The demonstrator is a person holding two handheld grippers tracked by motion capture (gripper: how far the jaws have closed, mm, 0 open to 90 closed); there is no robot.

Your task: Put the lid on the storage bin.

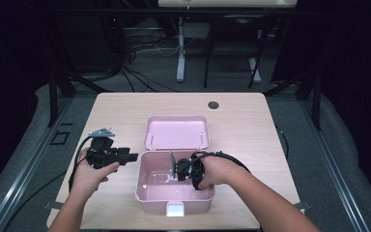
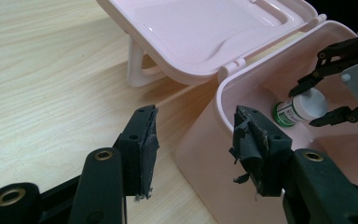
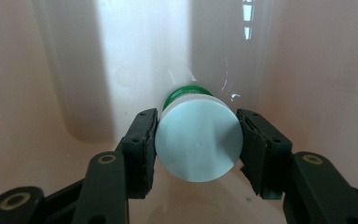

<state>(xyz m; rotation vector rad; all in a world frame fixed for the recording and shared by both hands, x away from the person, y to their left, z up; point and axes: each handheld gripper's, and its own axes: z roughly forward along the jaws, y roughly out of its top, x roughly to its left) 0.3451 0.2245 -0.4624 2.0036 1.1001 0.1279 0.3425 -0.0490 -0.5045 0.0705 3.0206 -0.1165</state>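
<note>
A pink plastic box stands open on the wooden table, its lid folded back behind it. Inside the box, my right gripper is shut on a small bottle with a white cap and a green label; both pads press the sides of the cap. The left gripper view shows the bottle held between those jaws, near the box's inner wall. My left gripper is open and holds nothing. It sits just outside the box's left wall, and its jaws straddle the rim.
The box has a white latch on its front wall, near the table's front edge. A dark round grommet sits at the back of the table. Bare wood lies left and right of the box. Beyond the table are cables and desk legs.
</note>
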